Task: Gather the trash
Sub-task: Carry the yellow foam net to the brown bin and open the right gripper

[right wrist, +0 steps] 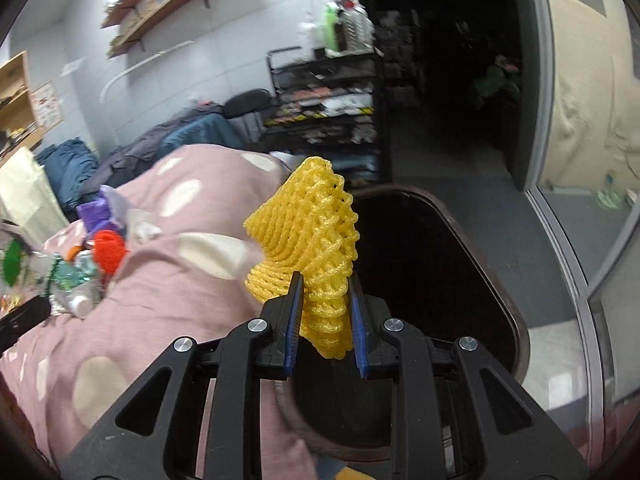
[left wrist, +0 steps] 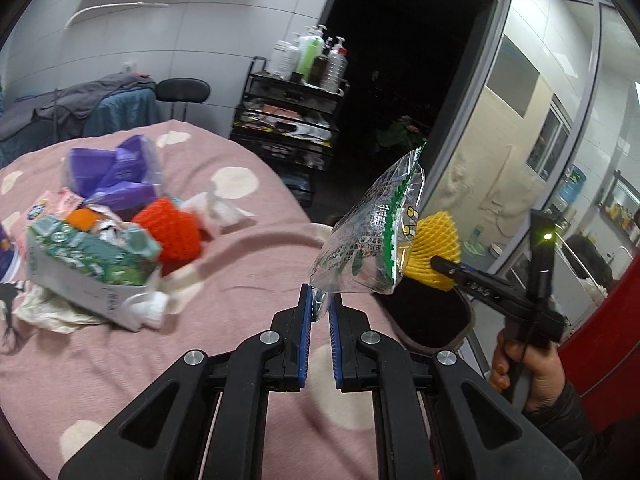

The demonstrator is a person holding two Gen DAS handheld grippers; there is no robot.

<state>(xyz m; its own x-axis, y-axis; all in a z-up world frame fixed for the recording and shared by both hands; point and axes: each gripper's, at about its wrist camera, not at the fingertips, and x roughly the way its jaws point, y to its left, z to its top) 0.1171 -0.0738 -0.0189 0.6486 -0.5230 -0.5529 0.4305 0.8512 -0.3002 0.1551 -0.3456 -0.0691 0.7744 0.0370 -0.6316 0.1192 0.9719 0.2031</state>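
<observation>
Left tongs: narrowed onto the lower corner of a clear plastic wrapper, held up over the near right edge of the bed.
Right tongs: clamped around a yellow foam net, held above the dark bin just right of the bed.
Wrapper, look: transparent, crinkled, green print and a small yellow figure.
Wrapper, handling: likely feather-light, slick and floppy; a pinch on a flat corner or seam should hold best.
Net, look: bright yellow mesh sleeve, squashed where gripped.
Net, handling: probably soft, springy, nearly weightless; grip across its middle.
Remaining trash: a heap at the bed's far left, with a green-printed carton, an orange foam net, purple packaging and white tissues.
</observation>
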